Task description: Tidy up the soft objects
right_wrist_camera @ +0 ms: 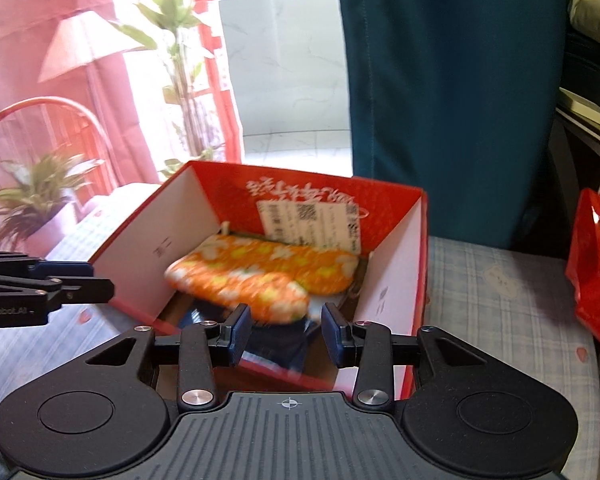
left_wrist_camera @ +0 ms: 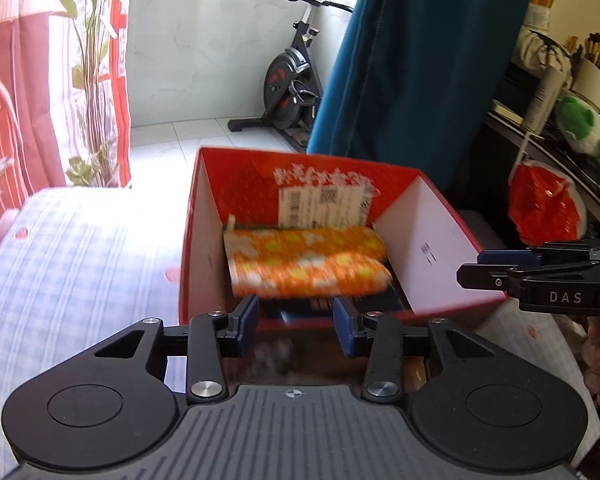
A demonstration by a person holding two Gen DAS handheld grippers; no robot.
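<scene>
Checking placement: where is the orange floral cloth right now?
In both wrist views the orange floral cloth lies folded inside the red box, below its white label.

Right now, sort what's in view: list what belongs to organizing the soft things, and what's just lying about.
Part of the job:
- orange floral cloth, folded inside the box
- red box on the checked bedspread
- left tool and right tool, both open, nothing between the pads

Just lying about:
- exercise bike
- red bag
- green plush toy
- potted plant
</scene>
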